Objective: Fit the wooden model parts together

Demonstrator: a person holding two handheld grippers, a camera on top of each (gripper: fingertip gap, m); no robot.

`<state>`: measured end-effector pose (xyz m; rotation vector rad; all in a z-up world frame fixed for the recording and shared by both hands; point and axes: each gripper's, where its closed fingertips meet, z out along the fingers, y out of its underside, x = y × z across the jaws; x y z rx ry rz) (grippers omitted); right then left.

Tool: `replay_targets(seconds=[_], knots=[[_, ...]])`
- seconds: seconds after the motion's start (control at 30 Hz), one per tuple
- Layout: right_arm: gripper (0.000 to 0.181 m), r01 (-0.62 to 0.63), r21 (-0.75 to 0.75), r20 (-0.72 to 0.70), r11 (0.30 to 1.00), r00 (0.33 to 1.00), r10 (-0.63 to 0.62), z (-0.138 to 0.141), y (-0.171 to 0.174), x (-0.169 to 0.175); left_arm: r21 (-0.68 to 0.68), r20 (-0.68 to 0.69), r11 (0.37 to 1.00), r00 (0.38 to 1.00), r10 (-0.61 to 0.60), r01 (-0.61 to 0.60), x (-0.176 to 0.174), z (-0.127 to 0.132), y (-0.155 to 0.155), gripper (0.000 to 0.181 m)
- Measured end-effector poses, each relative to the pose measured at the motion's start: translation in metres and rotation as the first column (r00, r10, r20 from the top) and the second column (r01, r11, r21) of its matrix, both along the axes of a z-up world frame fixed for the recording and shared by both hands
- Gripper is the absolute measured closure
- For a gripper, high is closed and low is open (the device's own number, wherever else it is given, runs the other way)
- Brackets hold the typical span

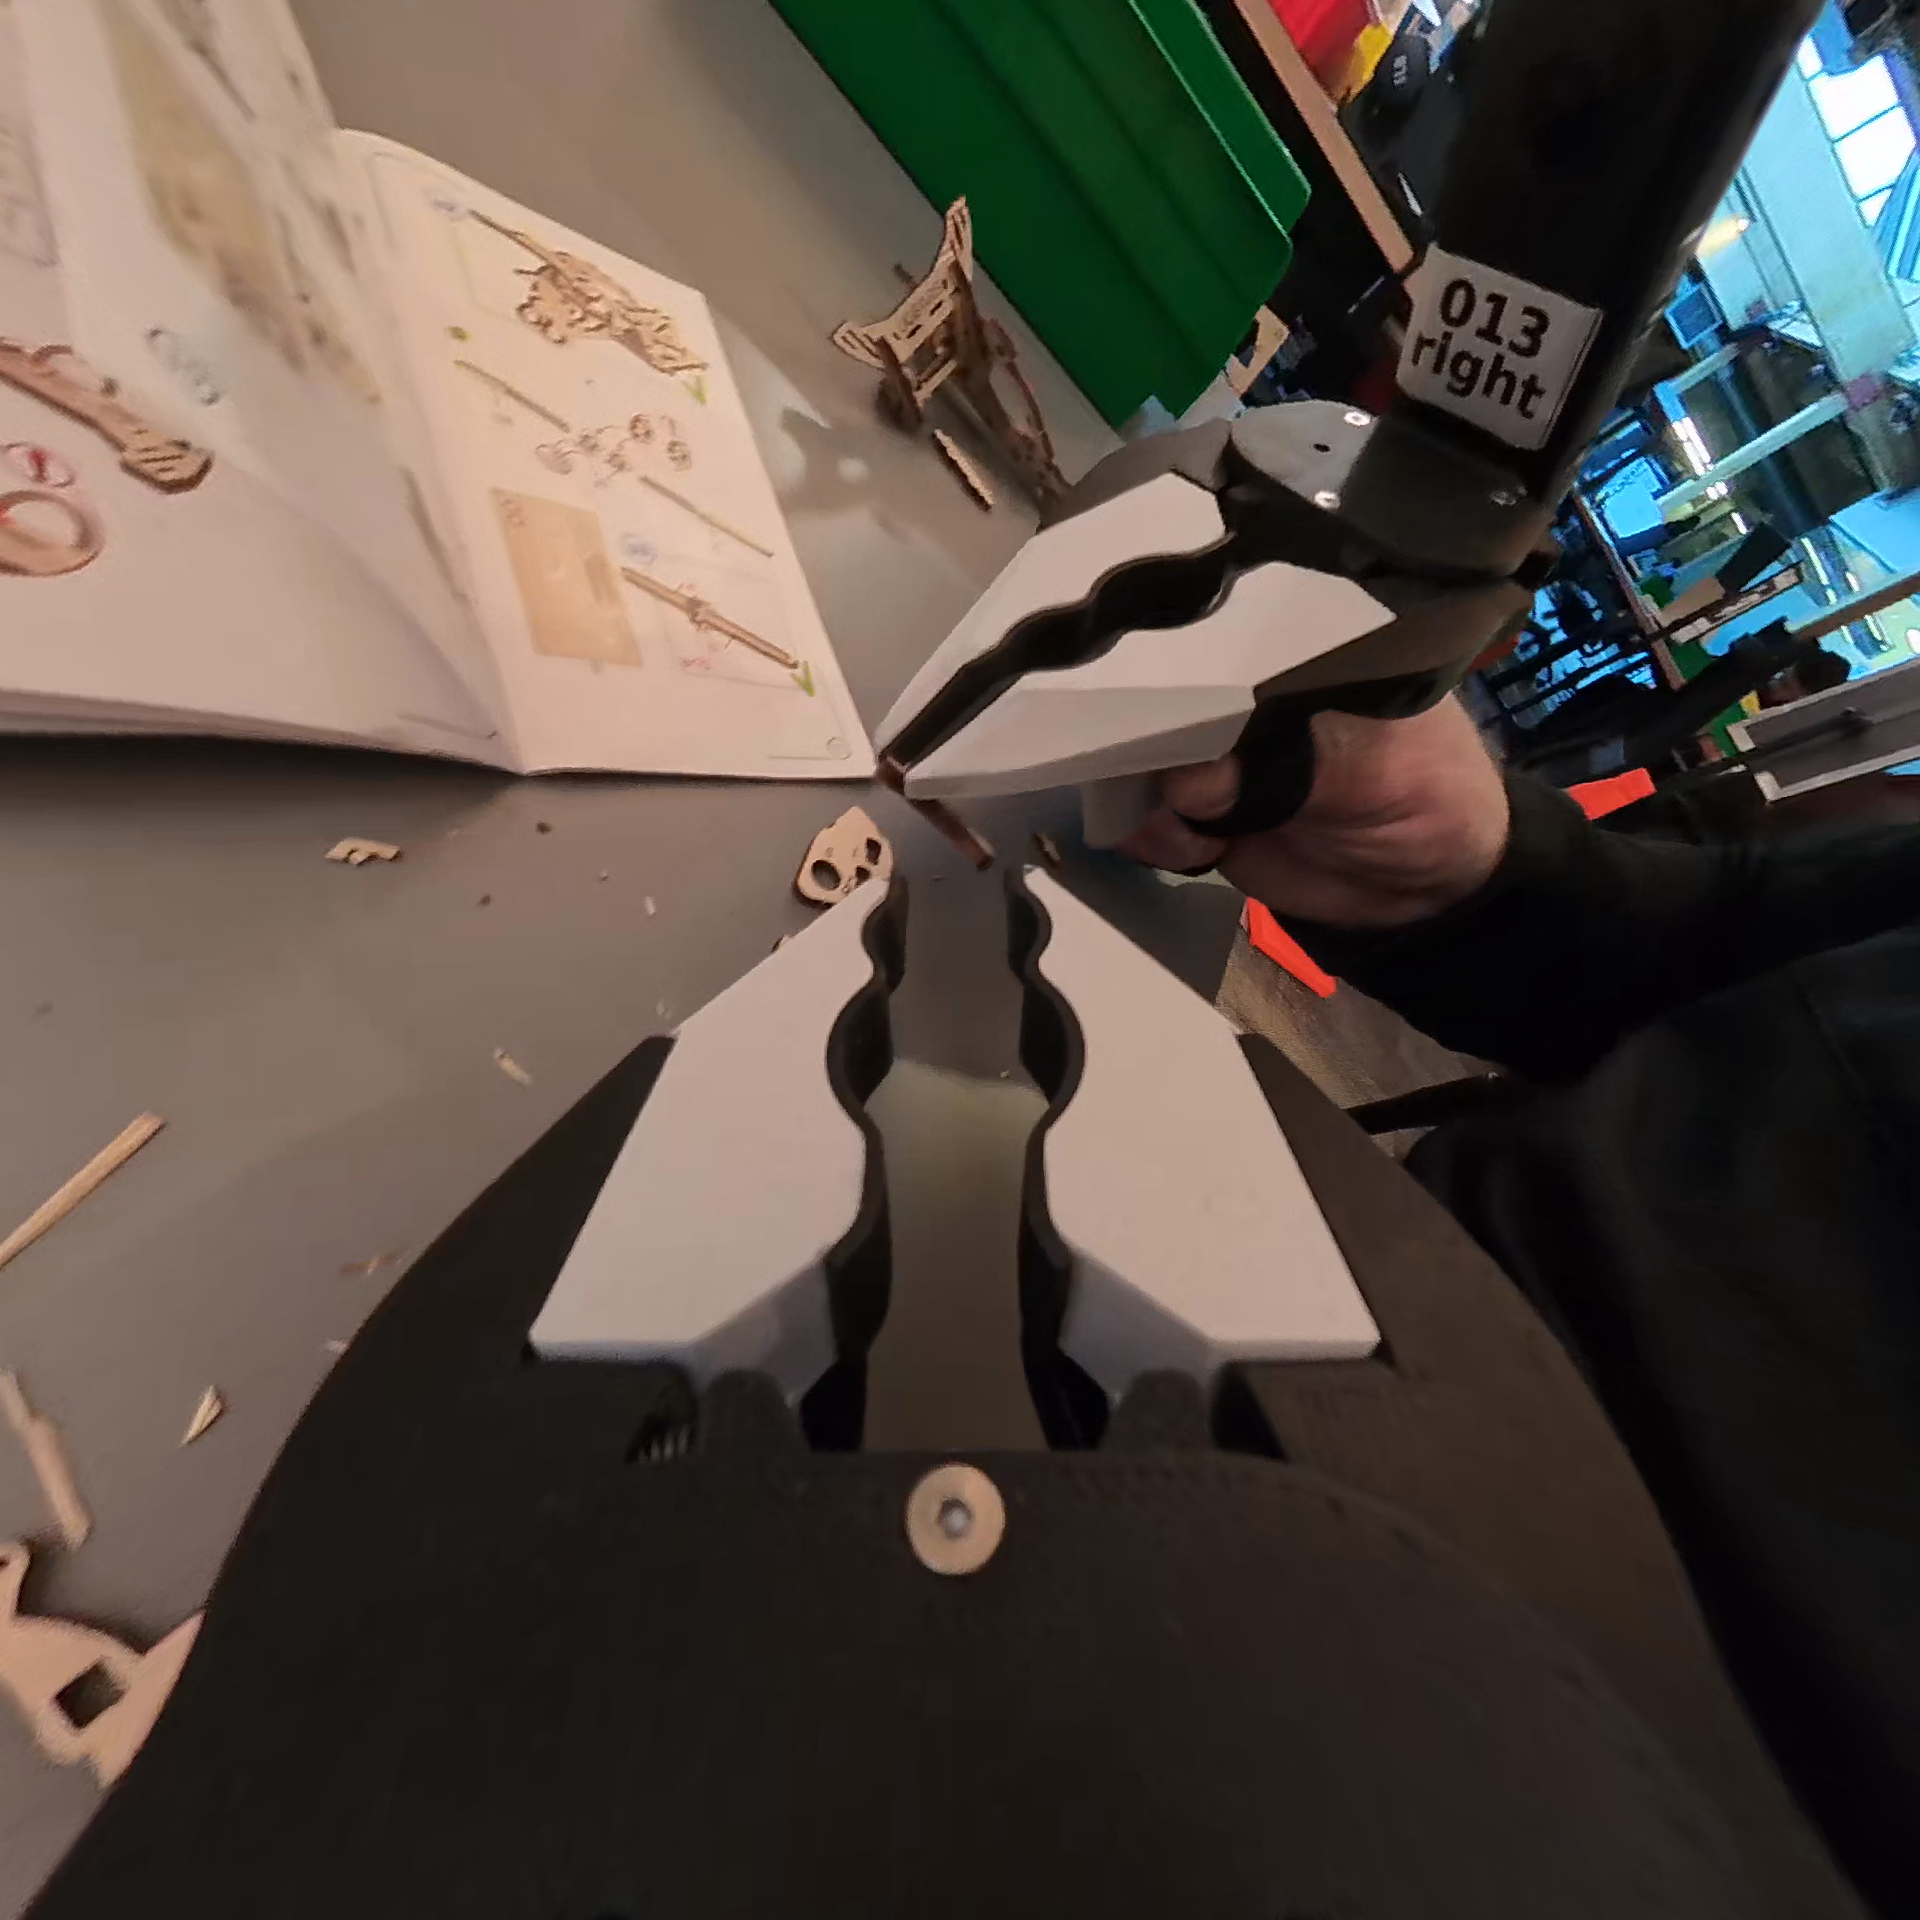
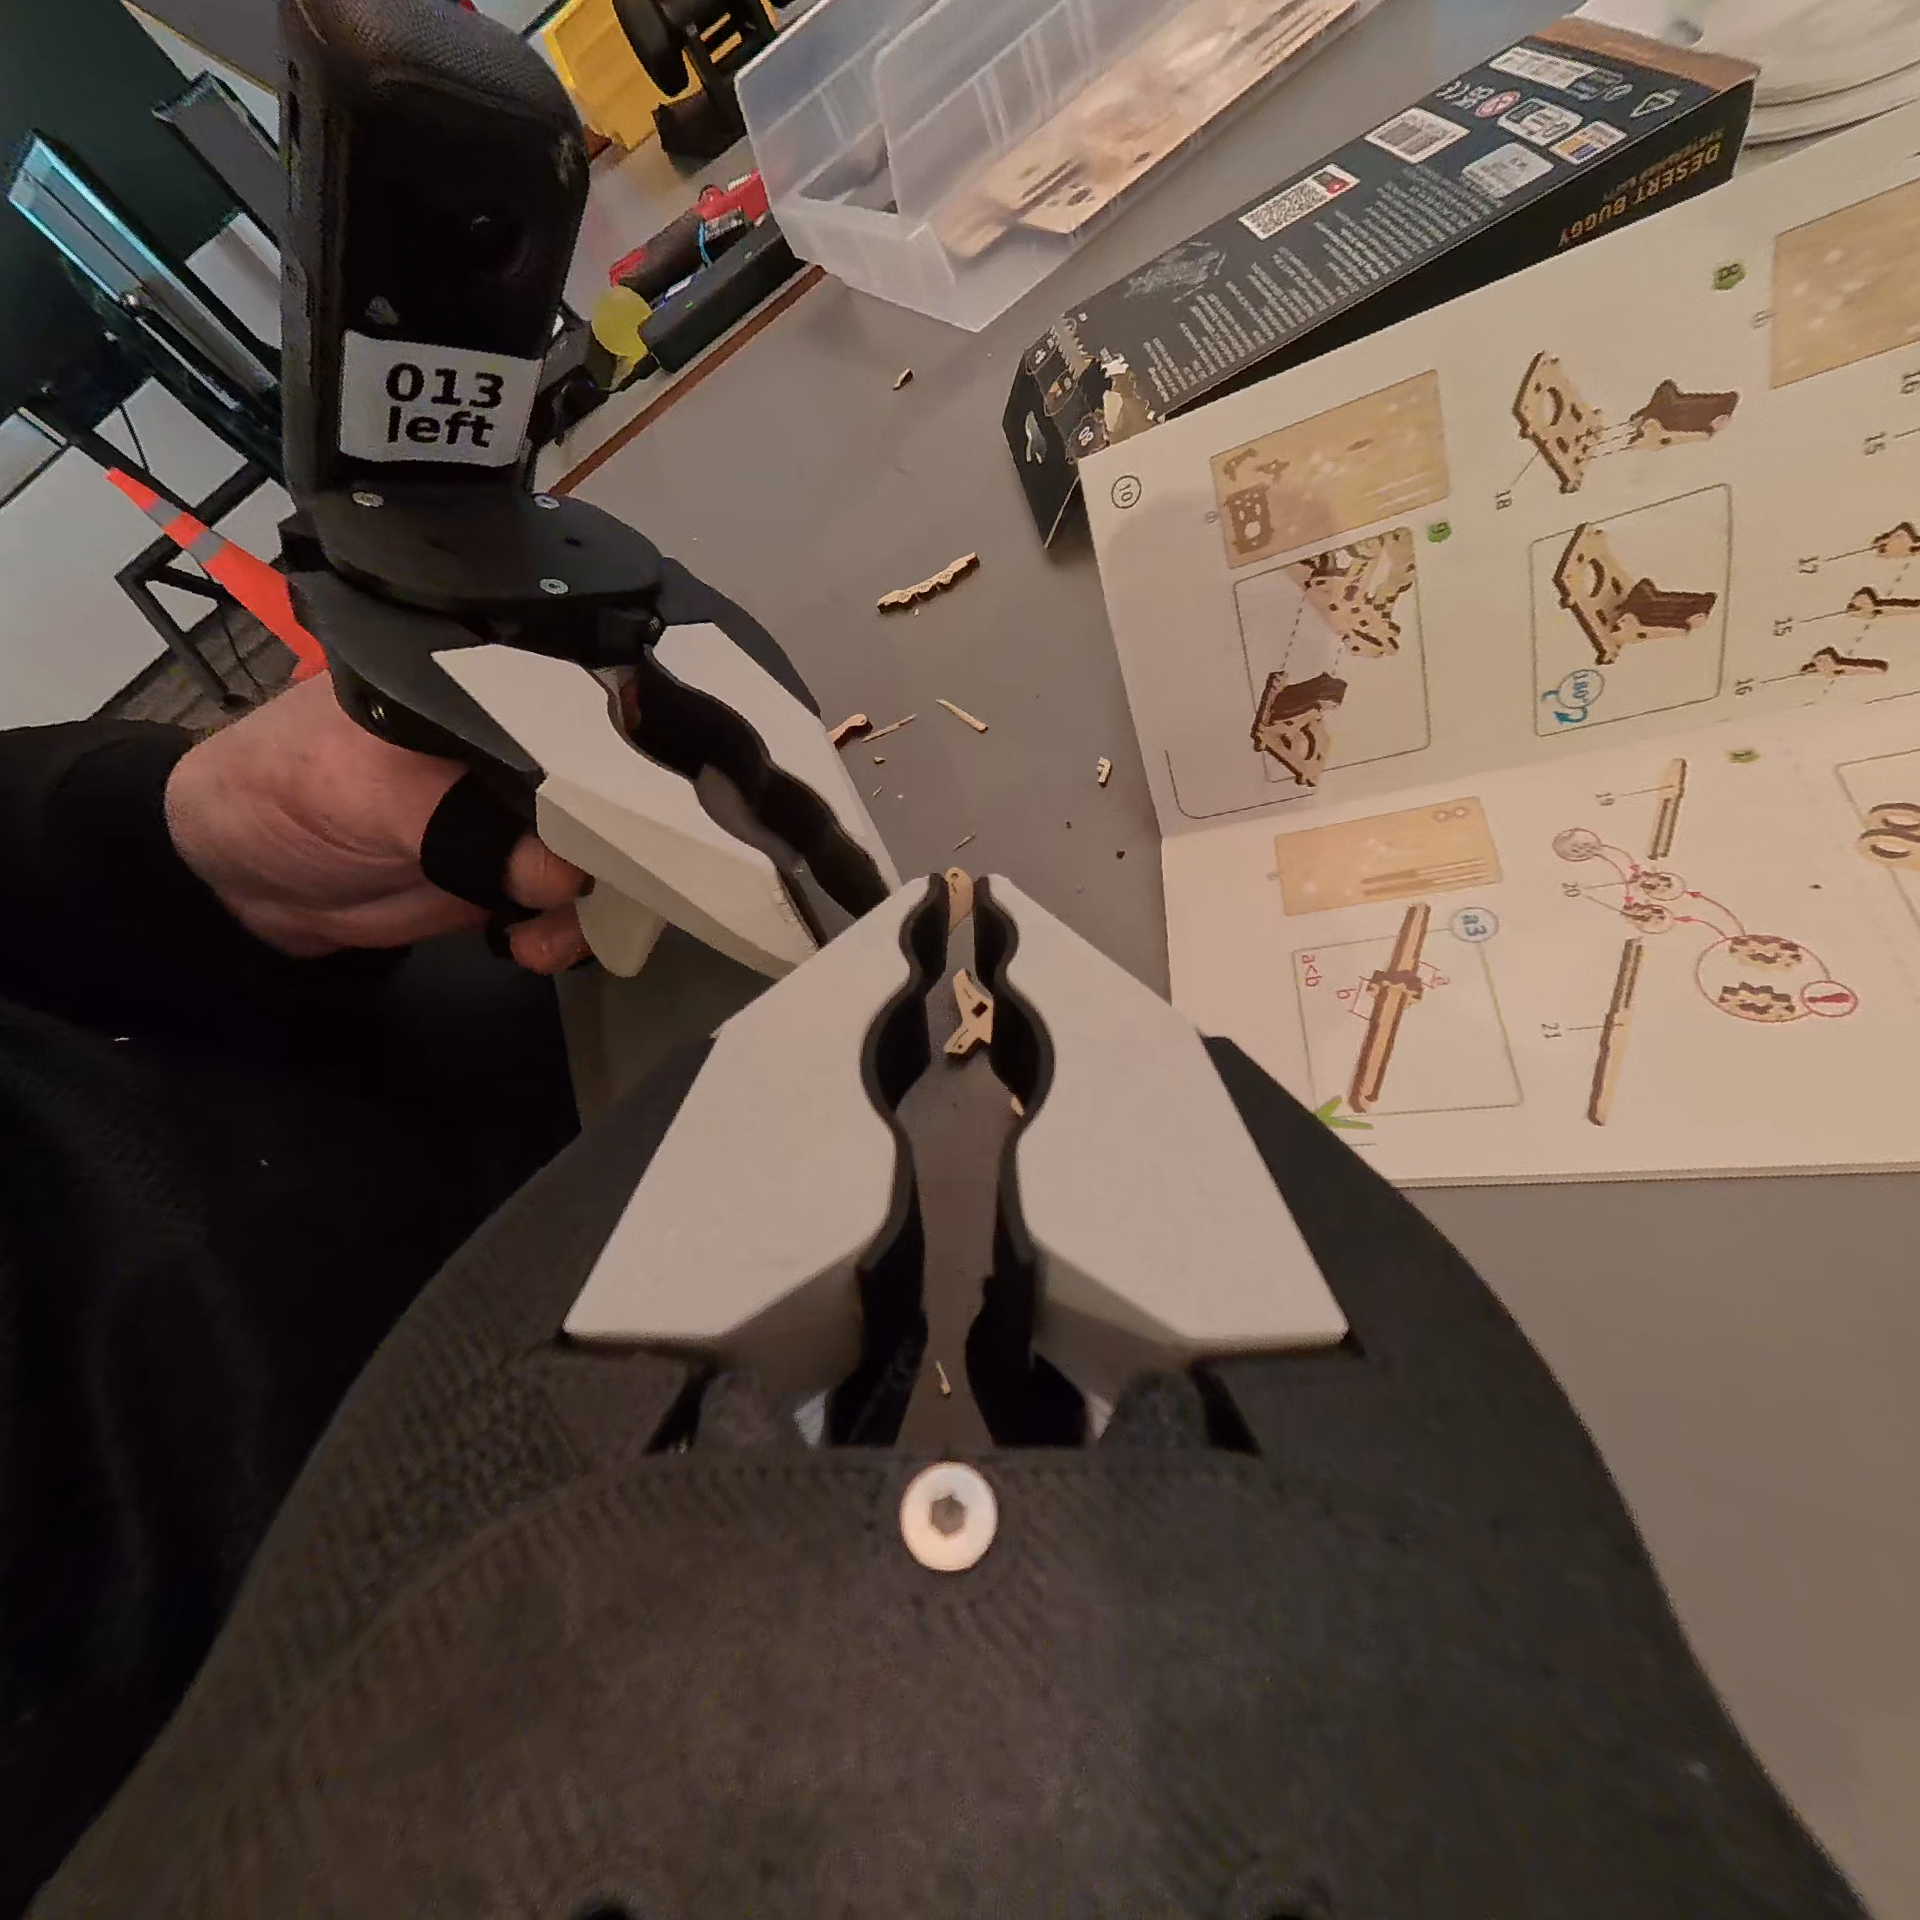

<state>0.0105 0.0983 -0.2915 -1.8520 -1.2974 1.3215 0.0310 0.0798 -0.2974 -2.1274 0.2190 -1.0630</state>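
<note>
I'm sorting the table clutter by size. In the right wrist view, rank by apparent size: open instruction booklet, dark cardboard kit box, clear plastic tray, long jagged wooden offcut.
1. White open instruction booklet
2. Dark cardboard kit box and clear plastic tray: similar, farther away, unsure
3. Long jagged wooden offcut

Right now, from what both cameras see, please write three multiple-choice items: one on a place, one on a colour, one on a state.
1. Where does the half-built model stand?
A. on the manual
B. on the table, beside the manual
C. in the left gripper

2. The panel behind the model is:
A. red
B. green
C. blue

3. The left gripper is:
A. open, empty
B. shut on a stick
C. shut on the manual

Answers:
1. B: it stands on bare grey table, off the pages.
2. B: the panel is plainly green.
3. A: its fingers stand apart with nothing between them.
</note>
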Motion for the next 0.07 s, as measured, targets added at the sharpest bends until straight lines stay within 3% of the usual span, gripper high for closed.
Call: replay_targets(seconds=[0.03, 0.07], knots=[[0.180, 0.000, 0.008, 0.000, 1.000, 1.000, 0.000, 0.0003, -0.0002, 0.0000, -0.001, -0.003, 1.000, 1.000, -0.006, 0.006, 0.0011, 0.0000, 0.0002, 0.166], [0.180, 0.000, 0.013, 0.001, 1.000, 1.000, 0.000, 0.0009, 0.0002, 0.0005, -0.018, -0.036, 1.000, 0.999, -0.004, 0.004, -0.0014, -0.0045, 0.0001, 0.167]])
